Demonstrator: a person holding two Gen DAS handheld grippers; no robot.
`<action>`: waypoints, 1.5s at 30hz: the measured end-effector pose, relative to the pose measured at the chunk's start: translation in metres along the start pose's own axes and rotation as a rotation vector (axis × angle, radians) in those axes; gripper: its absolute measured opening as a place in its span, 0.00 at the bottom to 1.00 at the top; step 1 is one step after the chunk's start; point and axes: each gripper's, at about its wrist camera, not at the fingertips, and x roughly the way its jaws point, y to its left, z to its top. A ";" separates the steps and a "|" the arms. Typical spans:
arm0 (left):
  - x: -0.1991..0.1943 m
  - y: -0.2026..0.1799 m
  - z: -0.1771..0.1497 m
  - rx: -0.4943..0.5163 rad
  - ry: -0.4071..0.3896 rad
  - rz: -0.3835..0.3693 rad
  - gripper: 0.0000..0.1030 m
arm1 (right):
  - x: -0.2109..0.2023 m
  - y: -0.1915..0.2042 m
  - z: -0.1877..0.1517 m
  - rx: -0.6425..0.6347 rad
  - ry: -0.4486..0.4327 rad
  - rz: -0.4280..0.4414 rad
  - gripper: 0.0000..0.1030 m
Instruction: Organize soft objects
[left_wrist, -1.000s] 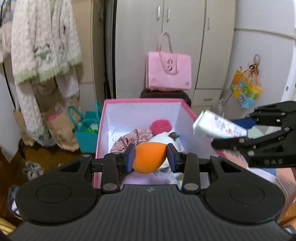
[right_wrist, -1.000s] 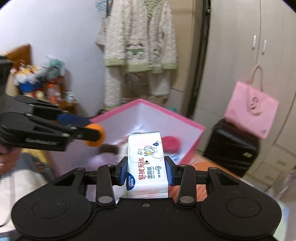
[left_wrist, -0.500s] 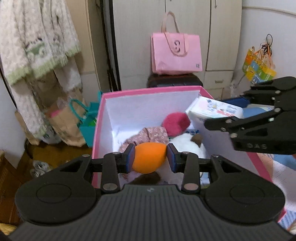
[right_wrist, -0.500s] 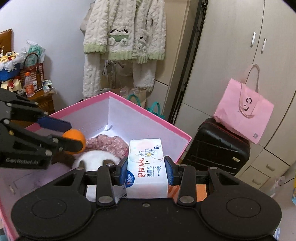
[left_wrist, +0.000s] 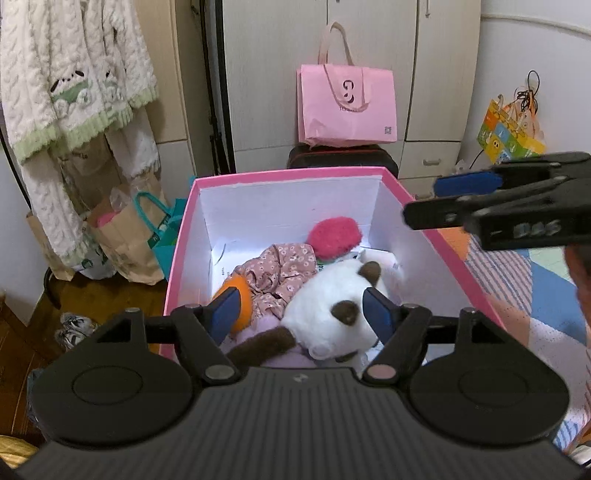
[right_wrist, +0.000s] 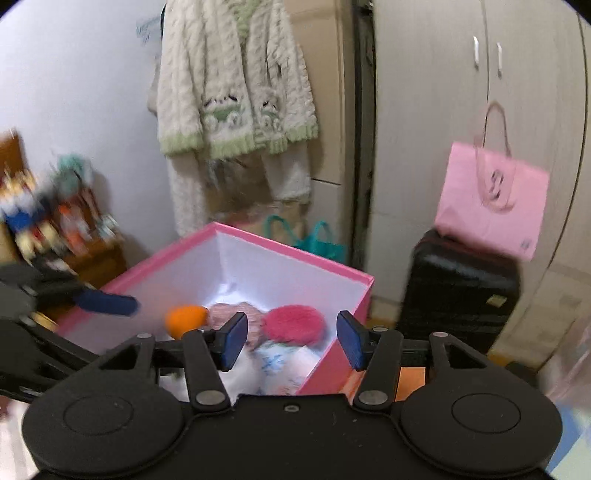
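Observation:
A pink box (left_wrist: 184, 236) with white walls holds a red fluffy ball (left_wrist: 334, 236), a floral cloth (left_wrist: 280, 273) and a white plush with brown ears (left_wrist: 328, 299). My left gripper (left_wrist: 301, 308) hangs over the box's near end, its jaws opening with nothing gripped. The orange ball (left_wrist: 242, 299) lies in the box just behind its left finger. My right gripper (right_wrist: 291, 339) is also opening and empty above the box's corner. The white tissue pack (right_wrist: 284, 363) lies in the box below it. The right gripper (left_wrist: 436, 199) shows over the box's right rim.
A pink paper bag (left_wrist: 347, 107) stands on a black suitcase (right_wrist: 458, 291) before the wardrobe. A knitted cardigan (left_wrist: 70, 85) hangs at the left above paper and teal bags (left_wrist: 147, 232) on the floor. Patterned bedding (left_wrist: 532, 291) lies to the right.
Both grippers opened. The orange ball left the left jaws and the tissue pack left the right jaws; both now lie in the box. The left gripper moved closer over the box.

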 end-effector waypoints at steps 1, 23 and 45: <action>-0.004 -0.001 -0.001 -0.007 -0.009 0.000 0.72 | -0.008 0.001 -0.005 0.008 -0.015 -0.006 0.57; -0.108 -0.060 -0.029 0.029 -0.065 -0.105 0.82 | -0.137 0.024 -0.055 0.027 -0.149 -0.144 0.62; -0.169 -0.117 -0.064 0.141 -0.055 0.007 0.98 | -0.203 0.046 -0.117 -0.006 -0.053 -0.371 1.00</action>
